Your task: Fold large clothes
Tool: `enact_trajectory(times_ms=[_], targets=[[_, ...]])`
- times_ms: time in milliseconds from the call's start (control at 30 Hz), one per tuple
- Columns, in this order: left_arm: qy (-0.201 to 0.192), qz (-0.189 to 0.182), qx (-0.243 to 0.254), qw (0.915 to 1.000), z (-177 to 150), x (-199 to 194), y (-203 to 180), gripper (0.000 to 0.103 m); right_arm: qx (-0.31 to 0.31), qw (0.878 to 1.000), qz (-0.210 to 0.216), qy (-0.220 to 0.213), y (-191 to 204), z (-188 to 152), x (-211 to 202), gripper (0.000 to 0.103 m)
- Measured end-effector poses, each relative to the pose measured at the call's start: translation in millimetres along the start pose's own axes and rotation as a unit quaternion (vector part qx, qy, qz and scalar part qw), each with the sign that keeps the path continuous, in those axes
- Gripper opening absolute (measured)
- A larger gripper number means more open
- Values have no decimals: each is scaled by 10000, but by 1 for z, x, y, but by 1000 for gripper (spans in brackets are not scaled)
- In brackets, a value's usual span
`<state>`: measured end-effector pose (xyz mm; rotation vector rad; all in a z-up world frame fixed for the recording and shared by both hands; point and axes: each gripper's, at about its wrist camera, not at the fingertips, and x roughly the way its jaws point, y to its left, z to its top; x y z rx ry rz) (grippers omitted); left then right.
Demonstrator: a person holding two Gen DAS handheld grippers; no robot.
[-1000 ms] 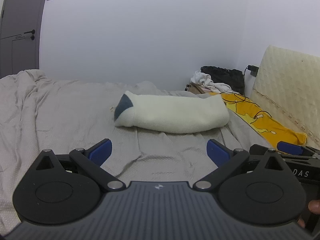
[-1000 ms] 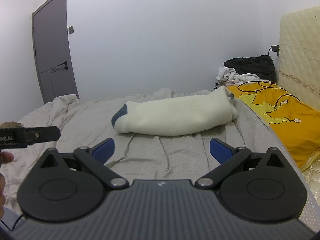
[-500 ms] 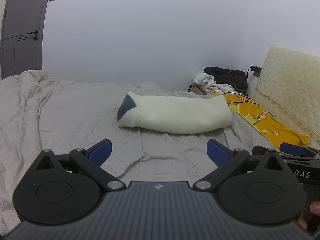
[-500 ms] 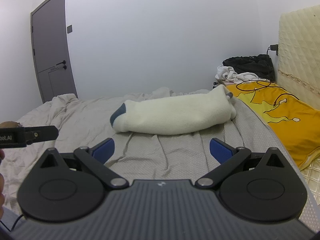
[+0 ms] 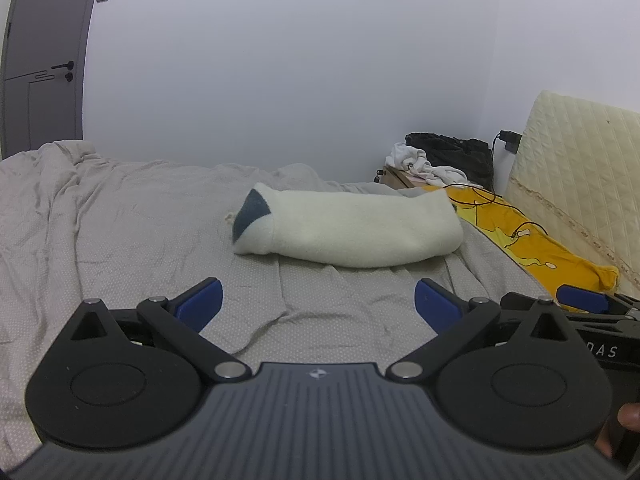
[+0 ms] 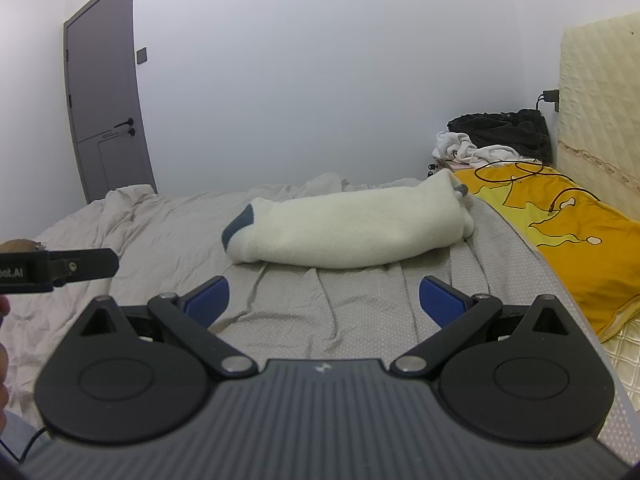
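Toward the far edge of the bed (image 5: 120, 216), a cream fleece garment (image 5: 352, 228) is seen rolled into a long bundle, lying crosswise on the wrinkled grey sheet (image 6: 328, 304), with a dark blue-grey patch at its left end. Left gripper (image 5: 318, 300) and right gripper (image 6: 324, 298) are held above the near part of the bed, well apart from the bundle; jaws of both are spread wide, nothing gripped. A yellow pillow (image 6: 568, 232) is seen along the right edge. A grey door (image 6: 106, 112) is shown closed.
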<state>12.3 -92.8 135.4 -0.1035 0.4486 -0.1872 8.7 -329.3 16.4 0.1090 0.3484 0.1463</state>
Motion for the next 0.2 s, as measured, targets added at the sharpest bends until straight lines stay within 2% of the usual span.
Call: enact_trajectory(times_ms=[200], targets=[[3,-2,11,10000,0,-1,2,103,2,10000,-3,-2,1,0,0,103]])
